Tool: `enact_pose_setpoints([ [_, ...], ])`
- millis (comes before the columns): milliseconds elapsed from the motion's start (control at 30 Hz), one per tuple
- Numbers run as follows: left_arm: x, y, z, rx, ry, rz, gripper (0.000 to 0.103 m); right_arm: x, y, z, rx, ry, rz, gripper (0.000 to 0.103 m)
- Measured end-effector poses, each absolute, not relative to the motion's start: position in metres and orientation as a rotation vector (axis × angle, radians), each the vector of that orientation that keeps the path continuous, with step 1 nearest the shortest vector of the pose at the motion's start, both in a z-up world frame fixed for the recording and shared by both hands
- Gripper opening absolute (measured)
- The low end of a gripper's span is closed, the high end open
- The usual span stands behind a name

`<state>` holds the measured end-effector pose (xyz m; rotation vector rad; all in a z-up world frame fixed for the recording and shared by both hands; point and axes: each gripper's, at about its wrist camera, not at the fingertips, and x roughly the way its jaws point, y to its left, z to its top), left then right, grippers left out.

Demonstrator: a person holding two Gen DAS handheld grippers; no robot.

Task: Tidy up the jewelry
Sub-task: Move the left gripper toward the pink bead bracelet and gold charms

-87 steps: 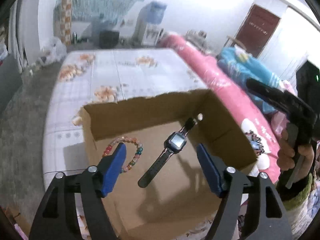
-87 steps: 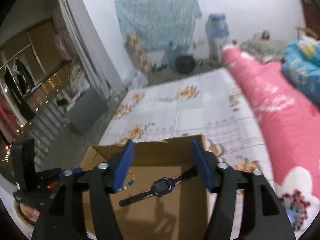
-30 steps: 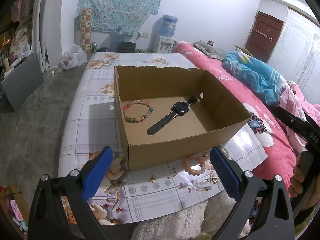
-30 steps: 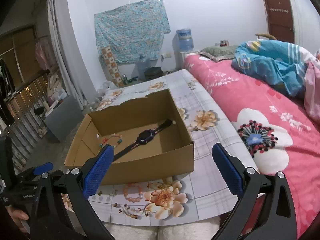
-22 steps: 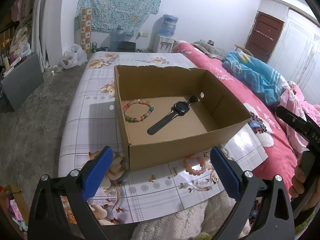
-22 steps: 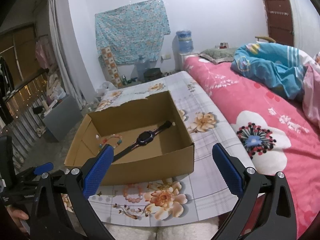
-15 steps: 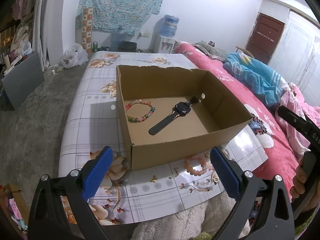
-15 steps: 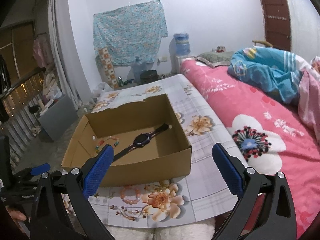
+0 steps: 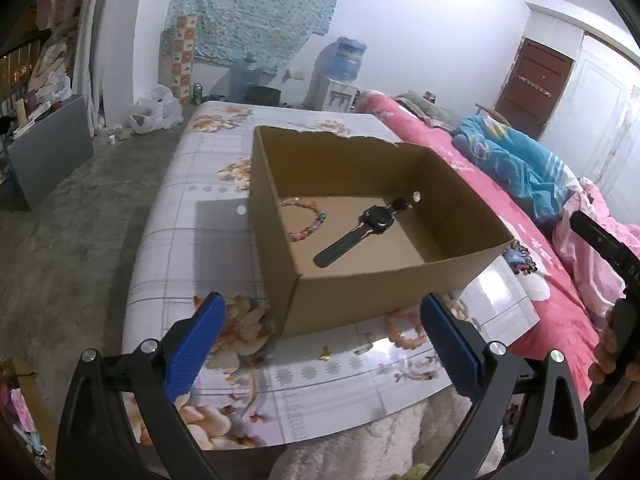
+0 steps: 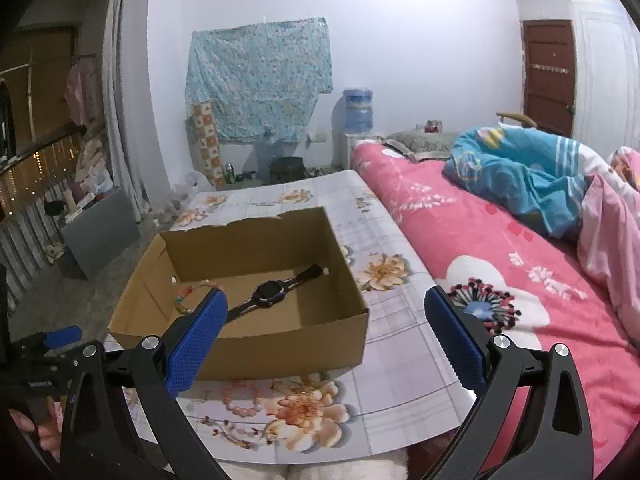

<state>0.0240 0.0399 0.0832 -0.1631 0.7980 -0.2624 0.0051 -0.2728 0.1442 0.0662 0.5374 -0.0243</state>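
Note:
An open cardboard box (image 9: 384,292) (image 10: 280,348) stands on a floral-covered table. Inside lie a black watch (image 9: 360,232) (image 10: 272,292) and a multicoloured bead bracelet (image 9: 308,220) (image 10: 188,296). A pink bead bracelet (image 9: 404,328) (image 10: 240,396) lies on the table in front of the box, with small gold pieces (image 9: 326,358) beside it. My left gripper (image 9: 320,340) is open and empty, held back from the box's near wall. My right gripper (image 10: 324,336) is open and empty, held back in front of the box.
The table (image 9: 192,240) has its near edge close below both grippers. A bed with a pink floral cover (image 10: 500,264) and a blue blanket (image 10: 520,176) runs along the right. Grey floor (image 9: 60,240) and a grey panel lie to the left.
Both grippers pulled back out of the box over the last three seconds and opened wider. In the last second the views have shifted only slightly, the right one rising a little.

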Motion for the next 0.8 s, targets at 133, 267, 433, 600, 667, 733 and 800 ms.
enact_pose_setpoints([
  [133,0.015,0.051,0.074,-0.162,0.784,-0.261,0.096,0.001,-0.292,0.123,0.098,0.567,-0.027,0.095],
  [267,0.009,0.056,0.056,-0.131,0.772,-0.258,0.096,0.001,-0.297,0.097,0.179,0.672,0.009,0.095],
  [433,0.008,0.049,0.035,-0.059,0.784,-0.301,0.088,-0.003,-0.279,0.082,0.236,0.717,0.092,0.095],
  [600,0.007,0.031,0.014,0.019,0.801,-0.389,0.069,-0.001,-0.252,0.065,0.255,0.765,0.178,0.083],
  [667,0.007,0.023,0.007,0.049,0.809,-0.426,0.062,0.001,-0.238,0.055,0.263,0.801,0.219,0.078],
  [733,0.007,0.017,0.003,0.073,0.806,-0.458,0.054,0.004,-0.225,0.044,0.265,0.843,0.26,0.071],
  [800,0.007,0.014,0.001,0.091,0.799,-0.479,0.049,0.006,-0.215,0.036,0.262,0.879,0.281,0.06],
])
